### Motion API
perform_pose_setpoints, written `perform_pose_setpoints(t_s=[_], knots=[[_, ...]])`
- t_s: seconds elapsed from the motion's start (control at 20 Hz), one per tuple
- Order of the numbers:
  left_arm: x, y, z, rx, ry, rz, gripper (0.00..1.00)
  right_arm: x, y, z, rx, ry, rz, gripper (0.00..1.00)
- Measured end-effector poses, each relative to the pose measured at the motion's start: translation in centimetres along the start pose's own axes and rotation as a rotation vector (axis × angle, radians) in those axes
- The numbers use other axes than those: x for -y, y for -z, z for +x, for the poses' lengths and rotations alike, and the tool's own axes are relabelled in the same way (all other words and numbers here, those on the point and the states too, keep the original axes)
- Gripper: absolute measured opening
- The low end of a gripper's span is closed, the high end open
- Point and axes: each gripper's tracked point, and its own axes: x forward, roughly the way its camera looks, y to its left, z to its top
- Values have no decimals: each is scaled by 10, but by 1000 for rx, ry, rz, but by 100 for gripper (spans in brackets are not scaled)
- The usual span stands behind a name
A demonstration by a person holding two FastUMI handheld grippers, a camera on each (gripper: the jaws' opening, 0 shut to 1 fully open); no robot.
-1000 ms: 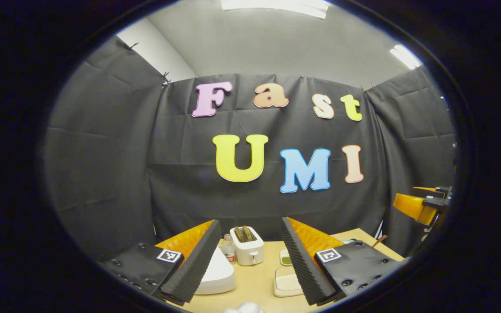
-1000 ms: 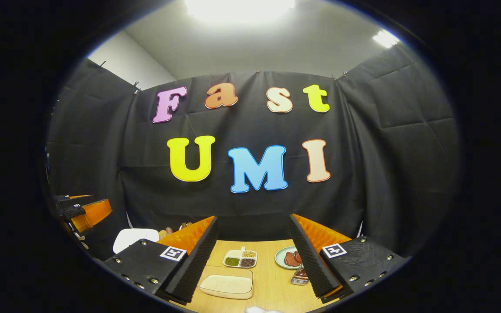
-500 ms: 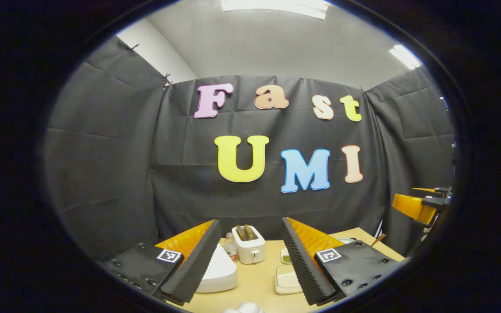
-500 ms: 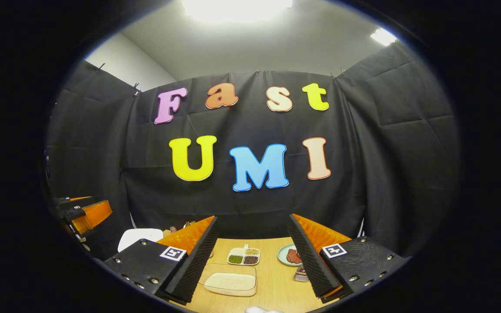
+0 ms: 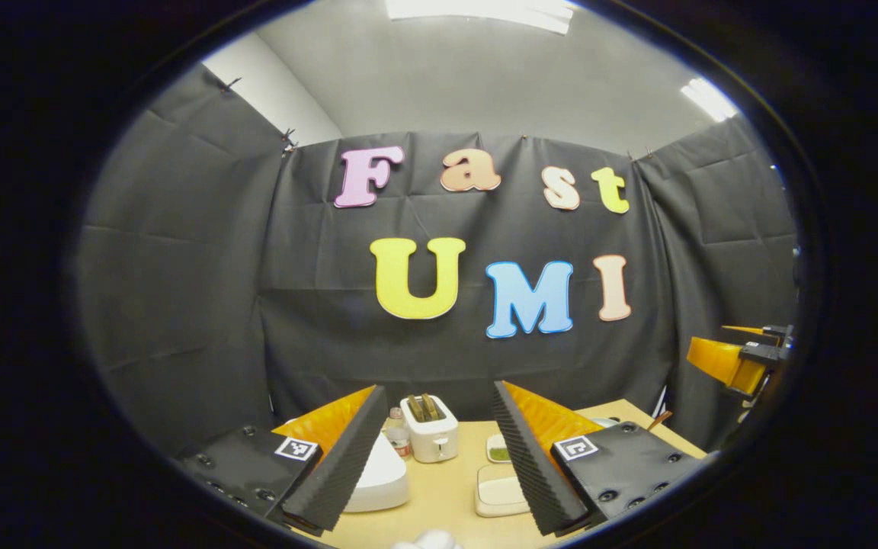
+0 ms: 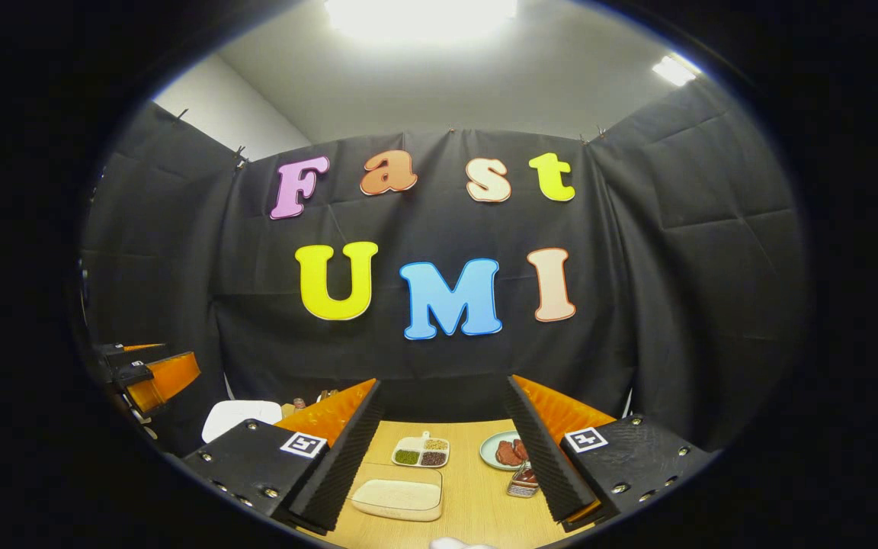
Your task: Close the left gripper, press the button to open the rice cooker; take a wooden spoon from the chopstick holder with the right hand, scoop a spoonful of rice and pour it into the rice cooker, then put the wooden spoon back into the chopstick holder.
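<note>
A white toaster is standing at the back of the wooden table with two slices sticking up from its slots, and a small bottle is standing just beside it on its left in the left gripper view. In the right gripper view a small divided dish is holding green, brown and pale grains in separate sections, while a pale green plate near it is carrying reddish pieces that look like meat, and a small dark-striped object, too small to identify, is lying in front of that plate
</note>
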Motion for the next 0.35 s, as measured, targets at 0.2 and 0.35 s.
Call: perform_pose_setpoints(t_s=[0.2, 0.35], knots=[[0, 0, 2, -1, 2, 4, 94, 2, 0, 1, -3, 1, 14, 98], [1, 1, 2, -6, 6, -4, 94, -1, 0, 5, -5, -5, 10, 97]])
